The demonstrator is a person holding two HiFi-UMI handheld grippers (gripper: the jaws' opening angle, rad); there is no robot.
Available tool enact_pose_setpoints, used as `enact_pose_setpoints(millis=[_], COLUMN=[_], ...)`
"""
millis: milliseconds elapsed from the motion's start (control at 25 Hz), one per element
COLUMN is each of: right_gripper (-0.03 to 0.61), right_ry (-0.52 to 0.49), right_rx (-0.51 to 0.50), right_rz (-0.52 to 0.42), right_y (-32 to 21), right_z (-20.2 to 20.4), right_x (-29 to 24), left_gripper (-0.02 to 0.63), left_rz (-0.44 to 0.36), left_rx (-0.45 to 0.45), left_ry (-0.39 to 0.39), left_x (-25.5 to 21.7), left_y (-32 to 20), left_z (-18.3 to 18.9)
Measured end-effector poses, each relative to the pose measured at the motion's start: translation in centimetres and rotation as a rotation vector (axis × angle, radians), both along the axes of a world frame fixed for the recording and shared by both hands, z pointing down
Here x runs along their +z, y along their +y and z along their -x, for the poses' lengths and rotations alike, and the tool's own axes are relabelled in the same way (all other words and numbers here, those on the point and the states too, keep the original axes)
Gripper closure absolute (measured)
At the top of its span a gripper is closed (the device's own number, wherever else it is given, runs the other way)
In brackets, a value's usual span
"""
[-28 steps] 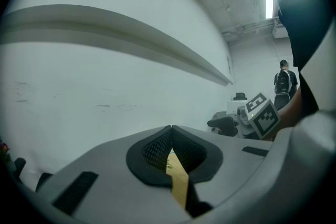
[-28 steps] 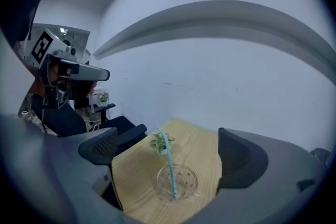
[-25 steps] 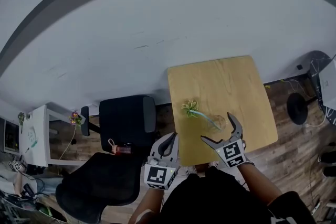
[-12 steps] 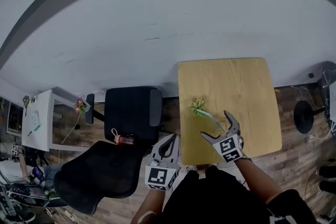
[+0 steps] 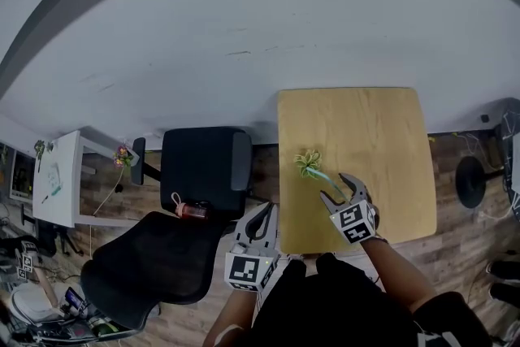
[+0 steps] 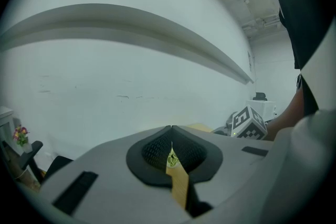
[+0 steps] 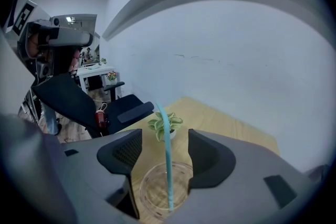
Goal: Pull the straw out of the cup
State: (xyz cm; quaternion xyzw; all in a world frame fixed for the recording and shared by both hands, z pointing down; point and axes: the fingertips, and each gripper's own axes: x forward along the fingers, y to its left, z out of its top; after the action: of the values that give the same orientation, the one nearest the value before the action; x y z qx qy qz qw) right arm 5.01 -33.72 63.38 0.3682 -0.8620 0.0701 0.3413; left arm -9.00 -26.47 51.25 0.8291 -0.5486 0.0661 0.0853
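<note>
A white wall (image 5: 244, 53) fills the far side of the head view. Against it stands the square wooden surface (image 5: 366, 126), and to its left are two black chairs: one (image 5: 201, 175) by the surface's edge, the other (image 5: 150, 272) nearer the person.

The left claw (image 5: 265, 209) is held off the near left corner of the surface, its jaws pressed together with nothing between them. The right claw (image 7: 163, 150) reaches over the near part of the surface. Its jaws have just been closing and now stand partly spread on either side of the straw (image 7: 167, 165), with a gap showing at each pad.

The clear cup (image 7: 152, 194) sits on the surface just below those jaws. A small green plant (image 7: 164, 124) stands beyond it. The teal straw is in the cup, its foot at the bottom and its top leaning towards the plant.
</note>
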Motion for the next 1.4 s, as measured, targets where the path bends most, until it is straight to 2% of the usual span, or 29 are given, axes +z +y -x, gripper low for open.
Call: enact_pose_setpoints(millis=[160, 680, 1000, 1400], right_gripper=[0.351, 0.519, 0.528, 0.528], right_ry=[0.042, 0.101, 0.097, 0.039], right_rx=[-0.013, 0.004, 0.015, 0.06], right_rz=[0.017, 0.023, 0.001, -0.055], right_y=[-0.3, -1.0, -0.8, -0.5], right_z=[-0.1, -0.3, -0.2, -0.8], right_x=[0.9, 1.8, 1.4, -1.7], left_gripper=[0.594, 0.594, 0.594, 0.594], left_rz=[-0.013, 0.001, -0.001, -0.017], left_rx=[0.003, -0.016, -0.013, 0.01], left_ry=[0.008, -0.003, -0.003, 0.005], left_x=[-0.7, 0.1, 0.1, -0.4], left_y=[-0.7, -1.1, -1.0, -0.5], left_z=[-0.4, 0.7, 0.9, 0.1])
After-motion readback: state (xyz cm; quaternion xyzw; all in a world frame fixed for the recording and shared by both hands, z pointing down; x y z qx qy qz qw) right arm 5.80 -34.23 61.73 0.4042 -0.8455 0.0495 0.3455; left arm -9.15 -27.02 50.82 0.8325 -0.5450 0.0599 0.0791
